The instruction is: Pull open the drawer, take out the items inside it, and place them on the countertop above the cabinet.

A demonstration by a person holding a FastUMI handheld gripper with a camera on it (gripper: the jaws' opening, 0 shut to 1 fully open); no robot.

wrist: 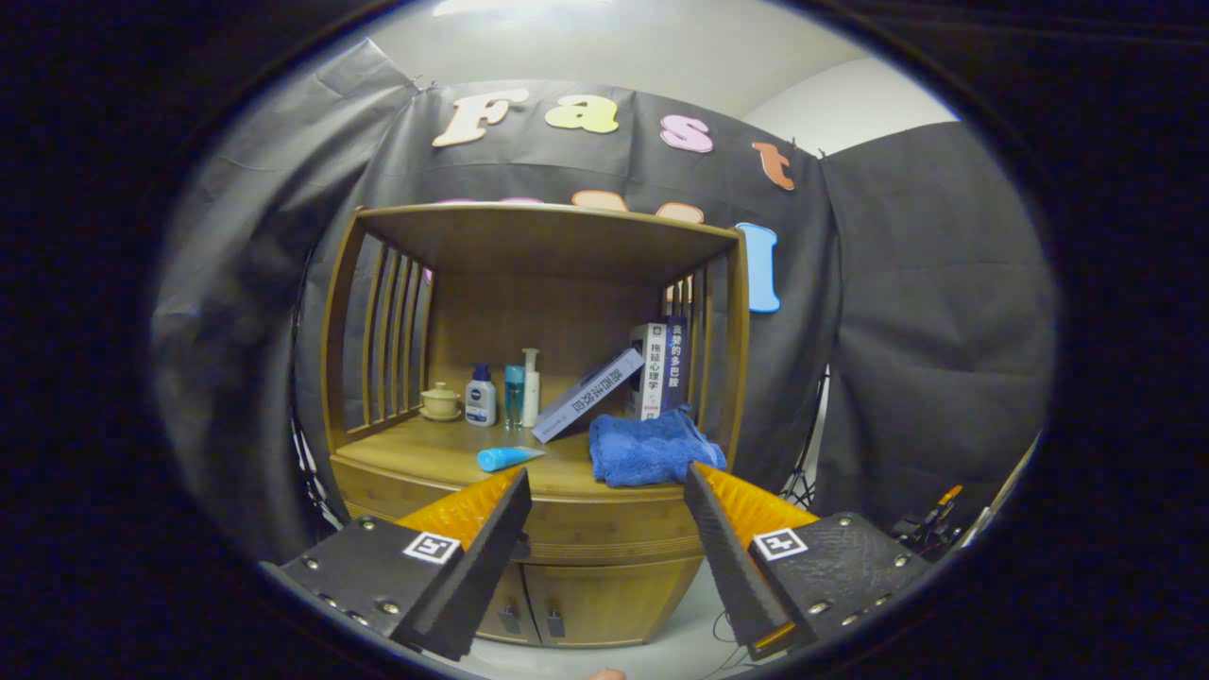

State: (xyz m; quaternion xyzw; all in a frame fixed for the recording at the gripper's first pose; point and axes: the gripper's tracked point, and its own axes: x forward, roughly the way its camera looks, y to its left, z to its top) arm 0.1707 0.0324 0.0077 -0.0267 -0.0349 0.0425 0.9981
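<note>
A wooden cabinet [604,586] stands ahead of me, with a countertop [425,449] under a shelf hood. Its drawer front [604,529] sits shut between my fingers, just below the countertop edge. On the countertop lie a blue tube [505,458] and a crumpled blue towel [652,449]. My gripper [604,486] is open, some way back from the cabinet, with nothing between its fingers.
At the back of the countertop stand a small lidded cup [440,400], three bottles [505,395], a leaning book [587,395] and upright books [661,368]. Two cabinet doors [567,604] sit below the drawer. Cables and a stand [930,519] lie to the right on the floor.
</note>
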